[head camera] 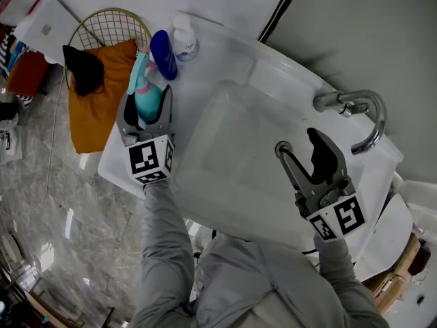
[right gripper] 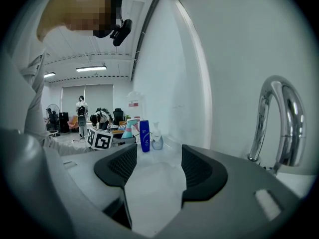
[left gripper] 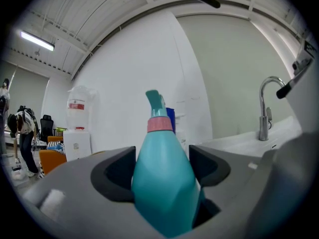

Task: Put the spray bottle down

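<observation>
grey sleeves (head camera: 164,251) run up to both tools, each carrying a cube of black-and-white square markers. left of the white ceramic sink (head camera: 225,176), the left hand-held gripper (head camera: 147,104) (left gripper: 162,166) is clenched on the teal plastic spray bottle with a pink collar (head camera: 145,98) (left gripper: 164,183). the bottle stands upright over the sink's left ledge; i cannot tell whether its base touches. over the sink's basin the right hand-held gripper (head camera: 300,152) (right gripper: 158,166) is released, jaws apart with nothing between them. at the sink's far left corner stand a dark blue bottle (head camera: 163,53) (right gripper: 144,136) and a white pump bottle (head camera: 184,39), their print too small to read. a chrome tap (head camera: 355,111) (right gripper: 279,118) rises at the sink's right. left of the sink an orange cloth (head camera: 99,94) hangs from a gold wire basket (head camera: 109,26) above a grey marbled floor (head camera: 54,238). beyond the sink stand white walls and a water dispenser (left gripper: 77,128) with an unreadable red label.
</observation>
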The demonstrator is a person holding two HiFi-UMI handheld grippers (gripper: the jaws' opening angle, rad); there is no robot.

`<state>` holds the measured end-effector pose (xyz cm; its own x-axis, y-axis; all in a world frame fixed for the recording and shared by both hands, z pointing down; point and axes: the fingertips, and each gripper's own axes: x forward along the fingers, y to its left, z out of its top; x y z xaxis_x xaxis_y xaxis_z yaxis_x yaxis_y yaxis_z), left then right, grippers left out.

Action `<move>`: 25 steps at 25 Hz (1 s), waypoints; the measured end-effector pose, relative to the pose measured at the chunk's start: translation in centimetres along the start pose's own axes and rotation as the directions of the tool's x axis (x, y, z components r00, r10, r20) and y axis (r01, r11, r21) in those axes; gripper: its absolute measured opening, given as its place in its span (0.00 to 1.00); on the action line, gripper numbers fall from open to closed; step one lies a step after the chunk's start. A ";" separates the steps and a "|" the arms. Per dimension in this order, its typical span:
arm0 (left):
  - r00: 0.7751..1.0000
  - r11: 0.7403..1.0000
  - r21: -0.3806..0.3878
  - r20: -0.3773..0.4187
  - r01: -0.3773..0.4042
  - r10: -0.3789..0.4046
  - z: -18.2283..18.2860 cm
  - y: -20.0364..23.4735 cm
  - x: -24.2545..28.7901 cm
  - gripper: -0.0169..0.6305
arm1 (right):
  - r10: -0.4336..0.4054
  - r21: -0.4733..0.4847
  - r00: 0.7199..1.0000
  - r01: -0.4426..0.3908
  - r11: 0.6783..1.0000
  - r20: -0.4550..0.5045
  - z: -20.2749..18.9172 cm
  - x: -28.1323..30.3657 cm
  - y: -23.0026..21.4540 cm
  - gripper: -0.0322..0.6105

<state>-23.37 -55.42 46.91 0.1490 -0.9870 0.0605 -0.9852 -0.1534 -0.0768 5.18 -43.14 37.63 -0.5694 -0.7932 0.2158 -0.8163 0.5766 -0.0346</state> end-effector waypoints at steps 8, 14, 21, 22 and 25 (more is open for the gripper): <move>1.000 1.000 0.024 0.000 -0.010 0.010 -0.1 -0.2 -0.2 0.62 | 0.010 0.004 1.000 -0.010 1.000 0.006 0.0 0.3 0.1 0.49; 1.000 0.999 0.027 -0.016 -0.017 0.017 -0.6 -0.3 -0.6 0.62 | 0.016 0.001 1.000 -0.016 1.000 0.005 0.1 0.4 0.4 0.49; 1.000 0.999 0.032 -0.027 -0.013 0.013 -1.0 -0.3 -0.9 0.62 | 0.021 -0.008 1.000 -0.021 1.000 0.009 0.3 0.4 0.9 0.49; 1.000 0.999 0.032 -0.027 -0.013 0.013 -1.0 -0.3 -0.9 0.62 | 0.022 -0.009 1.000 -0.022 1.000 0.009 0.3 0.4 1.0 0.49; 1.000 0.999 0.031 -0.025 -0.013 0.014 -1.0 -0.3 -0.9 0.62 | 0.023 -0.013 1.000 -0.023 1.000 0.009 0.5 0.3 1.2 0.49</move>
<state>-23.33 -54.43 47.86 0.1333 -0.9875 0.0843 -0.9839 -0.1420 -0.1086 3.98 -42.79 37.20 -0.5887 -0.7816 0.2062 -0.8018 0.5970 -0.0265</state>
